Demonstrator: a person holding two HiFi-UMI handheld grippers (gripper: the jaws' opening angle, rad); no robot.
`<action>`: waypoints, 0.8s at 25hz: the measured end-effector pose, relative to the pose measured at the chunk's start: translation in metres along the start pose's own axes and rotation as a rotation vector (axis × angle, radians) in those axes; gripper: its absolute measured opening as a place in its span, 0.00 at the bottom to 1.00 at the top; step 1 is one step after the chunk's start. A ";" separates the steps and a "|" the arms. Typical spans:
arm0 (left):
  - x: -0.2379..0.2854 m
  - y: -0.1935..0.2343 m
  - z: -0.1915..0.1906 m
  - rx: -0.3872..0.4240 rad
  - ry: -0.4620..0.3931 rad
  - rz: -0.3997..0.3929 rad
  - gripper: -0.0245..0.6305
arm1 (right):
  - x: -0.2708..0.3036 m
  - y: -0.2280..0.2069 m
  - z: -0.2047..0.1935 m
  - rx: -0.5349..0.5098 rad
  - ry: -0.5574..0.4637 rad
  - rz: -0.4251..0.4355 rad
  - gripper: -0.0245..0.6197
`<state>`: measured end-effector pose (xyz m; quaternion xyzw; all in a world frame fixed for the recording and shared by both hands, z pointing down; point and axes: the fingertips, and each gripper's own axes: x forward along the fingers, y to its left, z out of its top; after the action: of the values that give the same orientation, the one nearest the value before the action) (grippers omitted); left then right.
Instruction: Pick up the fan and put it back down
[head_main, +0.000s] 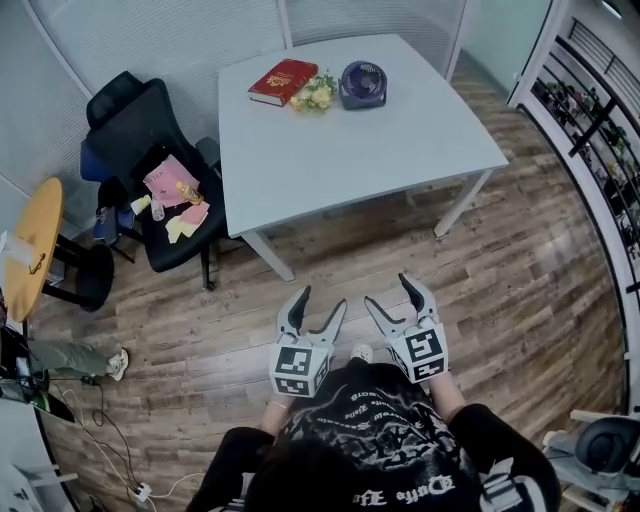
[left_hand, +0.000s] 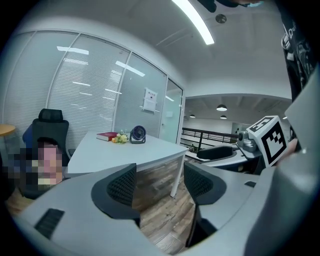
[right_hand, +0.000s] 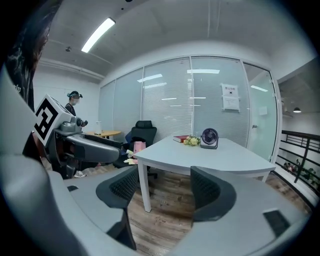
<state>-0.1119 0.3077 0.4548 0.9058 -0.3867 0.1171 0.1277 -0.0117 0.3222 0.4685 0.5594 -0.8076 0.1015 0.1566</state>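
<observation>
Grey left gripper (head_main: 322, 298) and right gripper (head_main: 387, 290), fingers (left_hand: 120, 187) spread, empty.
Well apart: round dark-blue fan (head_main: 362, 83) on white tabletop (head_main: 350, 160).

Held the left gripper (head_main: 323, 298) and right gripper (head_main: 387, 290) side by side, close in front of the torso (head_main: 372, 425), pointed forward, jaws on both spread wide, both empty

Your table (head_main: 350, 160) is pale grey-white. On it you've got a navy fan (head_main: 362, 84), red book (head_main: 283, 81), yellow flowers (head_main: 314, 96). Beside it a black chair (head_main: 140, 125), under it brown wood-plank floor (head_main: 400, 260).
</observation>
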 end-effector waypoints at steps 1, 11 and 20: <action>0.008 -0.004 0.001 0.001 0.000 0.000 0.53 | 0.002 -0.007 0.000 -0.001 -0.002 0.005 0.53; 0.066 -0.034 0.009 -0.020 0.013 -0.017 0.53 | 0.010 -0.051 -0.006 -0.032 0.020 0.037 0.52; 0.097 -0.033 0.015 -0.005 0.049 -0.041 0.53 | 0.014 -0.085 -0.005 0.044 0.006 -0.019 0.52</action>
<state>-0.0213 0.2597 0.4657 0.9101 -0.3650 0.1356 0.1415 0.0640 0.2818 0.4768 0.5702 -0.7992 0.1195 0.1477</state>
